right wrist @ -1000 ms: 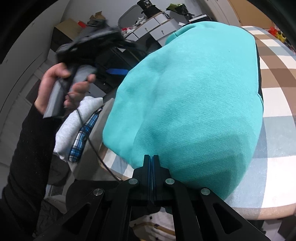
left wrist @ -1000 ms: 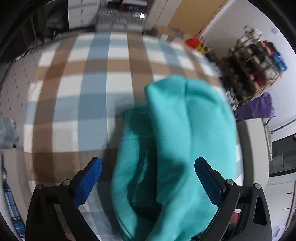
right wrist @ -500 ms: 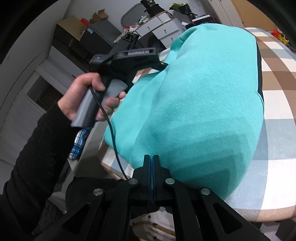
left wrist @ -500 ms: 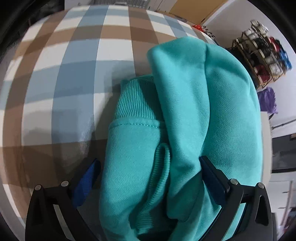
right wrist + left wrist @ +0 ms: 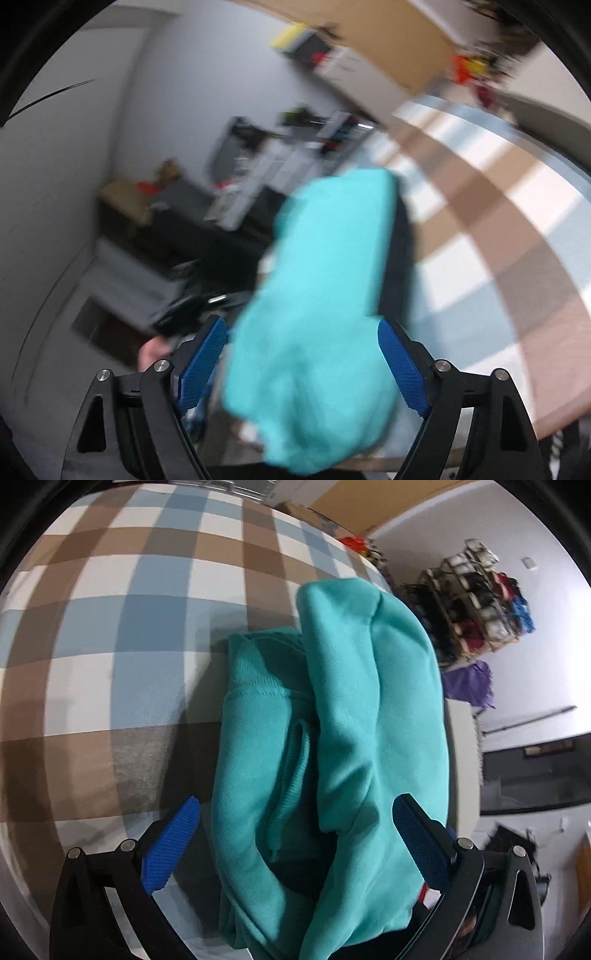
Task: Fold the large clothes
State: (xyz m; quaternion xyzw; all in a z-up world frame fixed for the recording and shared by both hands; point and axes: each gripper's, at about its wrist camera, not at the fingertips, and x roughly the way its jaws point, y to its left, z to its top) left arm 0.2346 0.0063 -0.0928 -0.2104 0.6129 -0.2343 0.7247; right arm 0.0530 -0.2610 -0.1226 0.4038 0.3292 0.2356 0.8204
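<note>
A teal sweatshirt [image 5: 332,738] lies folded in a thick bundle on the checked tablecloth [image 5: 122,635], near the table's right edge, with a ribbed cuff showing in its fold. My left gripper [image 5: 295,847] points down over it, open, its blue pads [image 5: 170,849] straddling the bundle's near end. In the blurred right wrist view the teal sweatshirt [image 5: 317,325] sits between the fingers of my right gripper [image 5: 303,365]. Its jaws are opening and stand wide, and the pads [image 5: 201,363] do not press the cloth.
A wooden rack of yarn spools [image 5: 476,609] and a purple cloth [image 5: 467,683] stand beyond the table's right edge. A hand [image 5: 151,354] shows low left in the right wrist view. Drawers and boxes [image 5: 258,166] clutter the far wall.
My right gripper went from shut to wide open and swung sideways, blurring its view. My left gripper sank and tilted down over the sweatshirt, staying open.
</note>
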